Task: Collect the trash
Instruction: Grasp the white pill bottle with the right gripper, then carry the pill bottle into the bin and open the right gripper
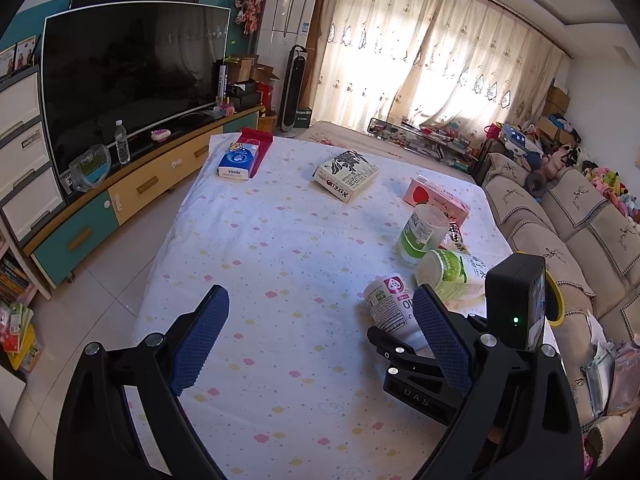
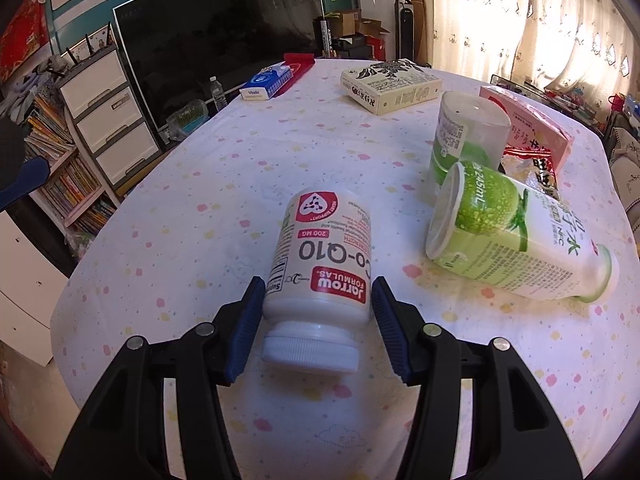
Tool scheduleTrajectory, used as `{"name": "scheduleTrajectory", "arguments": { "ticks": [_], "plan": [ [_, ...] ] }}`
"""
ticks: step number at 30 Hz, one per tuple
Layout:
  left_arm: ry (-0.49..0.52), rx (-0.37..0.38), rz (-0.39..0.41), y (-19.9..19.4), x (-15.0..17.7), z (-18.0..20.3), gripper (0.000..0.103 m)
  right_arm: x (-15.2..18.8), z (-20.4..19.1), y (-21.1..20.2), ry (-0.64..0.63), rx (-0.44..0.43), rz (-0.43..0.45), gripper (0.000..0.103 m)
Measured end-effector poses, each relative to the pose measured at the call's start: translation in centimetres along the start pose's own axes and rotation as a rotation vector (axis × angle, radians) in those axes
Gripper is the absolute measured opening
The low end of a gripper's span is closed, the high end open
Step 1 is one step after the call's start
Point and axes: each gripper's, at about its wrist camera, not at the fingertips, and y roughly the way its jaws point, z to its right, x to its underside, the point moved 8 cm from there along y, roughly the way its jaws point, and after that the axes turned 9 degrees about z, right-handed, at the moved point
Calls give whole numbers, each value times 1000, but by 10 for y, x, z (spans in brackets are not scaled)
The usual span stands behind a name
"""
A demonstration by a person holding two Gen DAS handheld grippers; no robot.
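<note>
From my left wrist view, my left gripper (image 1: 320, 322) hangs over the spotted tablecloth (image 1: 260, 240) with its jaws wide apart and nothing between them. At lower right of the frame my right gripper (image 1: 404, 344) reaches in at the white supplement bottle (image 1: 390, 308), whose lower half is hidden behind my own blue pad and the black frame. A yellow rim peeks out behind the camera block at right; I can't tell what it belongs to.

From my right wrist view, the right gripper (image 2: 318, 320) straddles the supplement bottle (image 2: 320, 268), lying on its side at centre frame, cap toward me. The pads sit just beside its shoulder on both sides; whether they already press it I cannot tell. I judge this the grasp step: next, squeeze firmly, since the round plastic could roll or slip. A green drink bottle (image 2: 516, 240) lies at right, well clear.
</note>
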Motion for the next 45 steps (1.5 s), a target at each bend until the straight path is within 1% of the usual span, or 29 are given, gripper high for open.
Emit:
{"name": "scheduleTrajectory", "arguments": {
  "ticks": [1, 6, 9, 15, 18, 21, 26, 31, 36, 40, 45],
  "plan": [
    [-1, 0, -3, 1, 1, 0, 92, 0, 1, 1, 0, -3, -2, 47],
    [7, 0, -13, 6, 5, 3, 92, 0, 8, -6, 27, -38, 10, 46],
    [18, 4, -17, 8, 6, 9, 92, -1, 11, -20, 46, -70, 26, 46],
    [37, 23, -26, 14, 8, 24, 92, 1, 19, -54, 66, -108, 61, 46],
    [51, 34, -31, 17, 9, 33, 92, 3, 31, -69, 89, -104, 82, 46],
    [63, 52, -34, 20, 9, 45, 92, 1, 55, -81, 122, -71, 110, 46],
    [76, 81, -35, 30, 10, 66, 92, 0, 121, -98, 197, 43, 149, 46],
    [89, 104, -65, 48, 16, 88, 92, 5, 209, -120, 282, 189, 177, 46],
    [111, 124, -91, 66, 20, 108, 92, 18, 300, -142, 359, 353, 183, 46],
    [128, 136, -110, 81, 22, 126, 92, 30, 365, -145, 416, 457, 157, 46],
    [160, 148, -128, 94, 23, 150, 92, 53, 428, -124, 480, 519, 81, 46]
  ]
}}
